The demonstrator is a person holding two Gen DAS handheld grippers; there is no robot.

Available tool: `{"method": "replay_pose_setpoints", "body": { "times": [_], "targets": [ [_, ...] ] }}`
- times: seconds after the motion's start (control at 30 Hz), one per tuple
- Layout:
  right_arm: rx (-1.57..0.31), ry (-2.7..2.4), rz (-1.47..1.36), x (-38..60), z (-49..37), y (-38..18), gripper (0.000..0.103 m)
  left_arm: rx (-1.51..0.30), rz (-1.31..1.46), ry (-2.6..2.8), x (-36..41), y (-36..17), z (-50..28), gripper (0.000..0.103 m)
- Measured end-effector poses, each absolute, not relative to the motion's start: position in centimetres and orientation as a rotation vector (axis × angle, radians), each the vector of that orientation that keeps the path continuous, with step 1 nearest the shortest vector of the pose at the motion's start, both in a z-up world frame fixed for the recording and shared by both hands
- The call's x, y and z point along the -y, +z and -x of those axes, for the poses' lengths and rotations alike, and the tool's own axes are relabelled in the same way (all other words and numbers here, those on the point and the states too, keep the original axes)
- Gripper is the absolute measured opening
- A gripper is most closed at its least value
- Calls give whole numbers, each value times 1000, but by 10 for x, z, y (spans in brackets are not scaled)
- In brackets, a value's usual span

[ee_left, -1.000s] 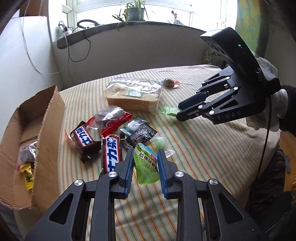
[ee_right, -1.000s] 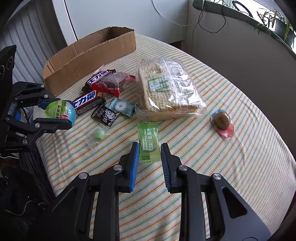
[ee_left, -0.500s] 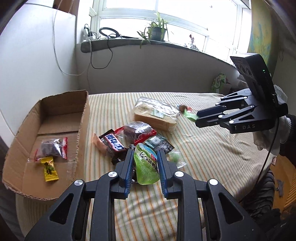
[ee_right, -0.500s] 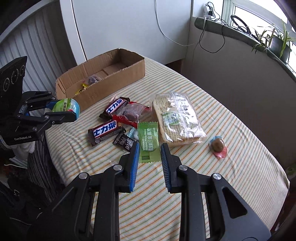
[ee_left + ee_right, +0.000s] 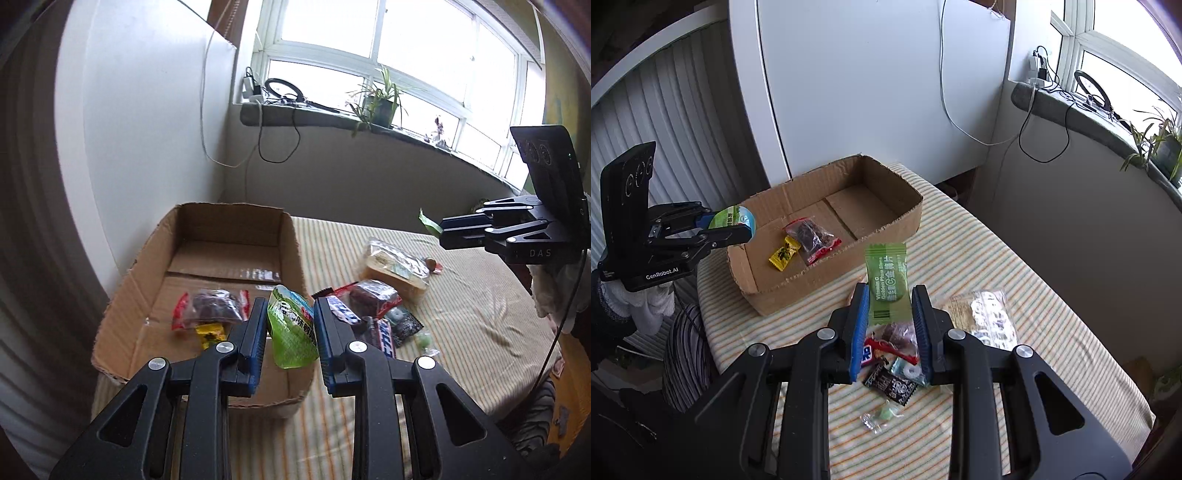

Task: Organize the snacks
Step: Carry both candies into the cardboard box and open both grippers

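We have two snacks in the box (image 5: 827, 218), our left gripper (image 5: 290, 334) jaws grasping a green pouch (image 5: 293, 334), our right gripper (image 5: 890, 325) jaws grasping a green packet (image 5: 886, 280), and many snacks left on the surface (image 5: 979, 258).

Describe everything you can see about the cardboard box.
The cardboard box is a shallow, open-topped brown tray with rough-cut, ragged rims, sitting on the striped tablecloth at the table's edge nearest the white wall. Its floor shows folded flaps. Inside lie a yellow candy and a clear red-edged packet of dark snacks.
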State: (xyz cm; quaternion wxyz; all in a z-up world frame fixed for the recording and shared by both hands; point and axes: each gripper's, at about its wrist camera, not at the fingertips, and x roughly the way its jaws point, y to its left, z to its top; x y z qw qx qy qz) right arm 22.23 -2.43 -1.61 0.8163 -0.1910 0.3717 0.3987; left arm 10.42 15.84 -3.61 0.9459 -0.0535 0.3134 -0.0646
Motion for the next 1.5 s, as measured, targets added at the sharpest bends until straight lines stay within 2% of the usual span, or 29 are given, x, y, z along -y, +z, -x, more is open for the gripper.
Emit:
{"method": "replay_pose_setpoints", "body": {
  "times": [0.53,1.17,1.23,1.27,1.3,1.37,1.5],
  "targets": [
    [-846,883,439,-85,-269,-39,25,-636,139,8,-226,-44,-127,24],
    [-929,892,452,-128,-284,-79,25,-695,158,14,-236,-61,-140,24],
    [-921,892,452,-129,-282,-78,30,-694,156,17,-234,-60,-140,24],
    [-915,889,453,-129,-281,-76,42,-693,155,17,-234,-60,-140,24],
    [-904,885,454,-129,-279,-75,59,-693,153,15,-233,-60,-139,24],
    [-880,887,447,-127,-275,-70,70,-693,150,17,-233,-59,-140,24],
    [-867,891,433,-121,-271,-62,74,-689,151,21,-233,-56,-137,24]
  ]
}}
